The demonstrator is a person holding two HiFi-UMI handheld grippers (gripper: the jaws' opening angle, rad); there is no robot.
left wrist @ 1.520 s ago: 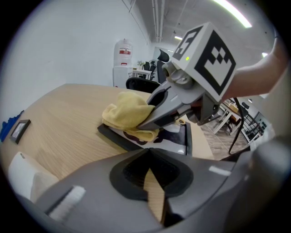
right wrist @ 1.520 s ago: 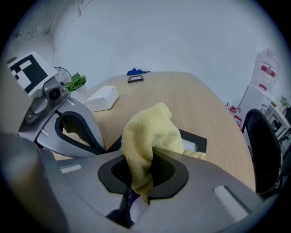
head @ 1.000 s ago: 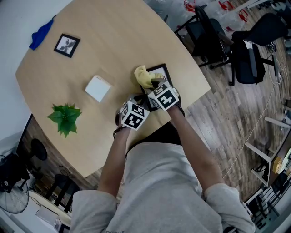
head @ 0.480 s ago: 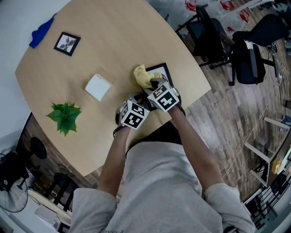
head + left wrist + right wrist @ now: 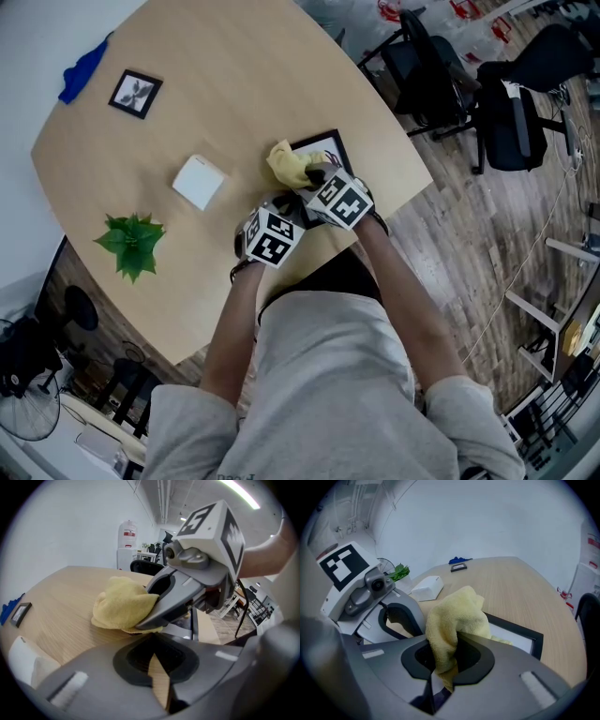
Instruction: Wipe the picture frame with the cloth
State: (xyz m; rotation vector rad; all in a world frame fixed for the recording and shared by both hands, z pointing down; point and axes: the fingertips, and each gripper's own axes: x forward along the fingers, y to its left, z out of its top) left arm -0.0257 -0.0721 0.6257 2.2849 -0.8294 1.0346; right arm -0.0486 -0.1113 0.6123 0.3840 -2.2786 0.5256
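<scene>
While pinching the cloth (image 5: 454, 616) in the right gripper (image 5: 440, 674) atop the frame (image 5: 515, 639), with left gripper (image 5: 157, 667) pressed together and empty, work flat, light strokes edge to edge.

Cloth (image 5: 289, 165) on the picture frame (image 5: 323, 148) near the table (image 5: 234, 75) edge; box (image 5: 200, 181) to its left; plant (image 5: 131, 244) farther left

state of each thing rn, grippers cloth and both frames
large black picture frame, lying flat, partly covered
yellow terry cloth, bunched on that frame
right gripper, jaws shut on the cloth
left gripper, jaws shut, empty
small black picture frame, flat, uncovered
</scene>
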